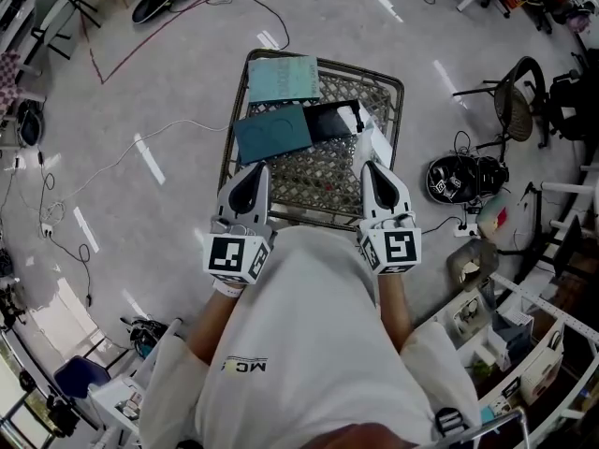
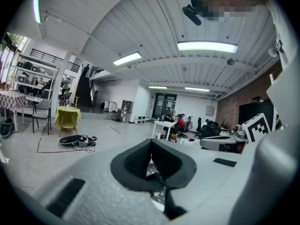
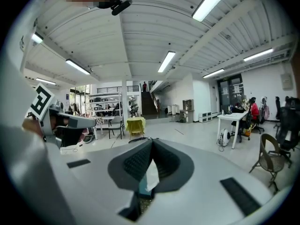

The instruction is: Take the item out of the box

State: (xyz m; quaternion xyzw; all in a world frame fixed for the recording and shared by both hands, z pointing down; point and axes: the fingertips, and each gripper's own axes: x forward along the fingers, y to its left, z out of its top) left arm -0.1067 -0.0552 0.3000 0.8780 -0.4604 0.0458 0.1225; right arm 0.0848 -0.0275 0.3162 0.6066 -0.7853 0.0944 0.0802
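A wire-mesh table (image 1: 328, 181) stands in front of me in the head view. On it lie a dark teal box (image 1: 272, 132), a lighter teal flat lid (image 1: 284, 78) behind it, and a black item (image 1: 329, 120) with a white piece (image 1: 372, 141) beside it. My left gripper (image 1: 251, 176) hovers over the table's near left part, short of the dark teal box. My right gripper (image 1: 368, 168) hangs over the near right part, just below the white piece. Both are shut with nothing held. The gripper views look level across the room past the left gripper (image 2: 151, 142) and right gripper (image 3: 152, 142).
A black chair (image 1: 519, 110) and a dark helmet-like thing (image 1: 465, 178) sit to the right of the table. Cables (image 1: 112, 162) run over the floor at the left. White shelving (image 1: 505, 344) crowds the lower right. A yellow-covered table (image 2: 67, 117) stands far off.
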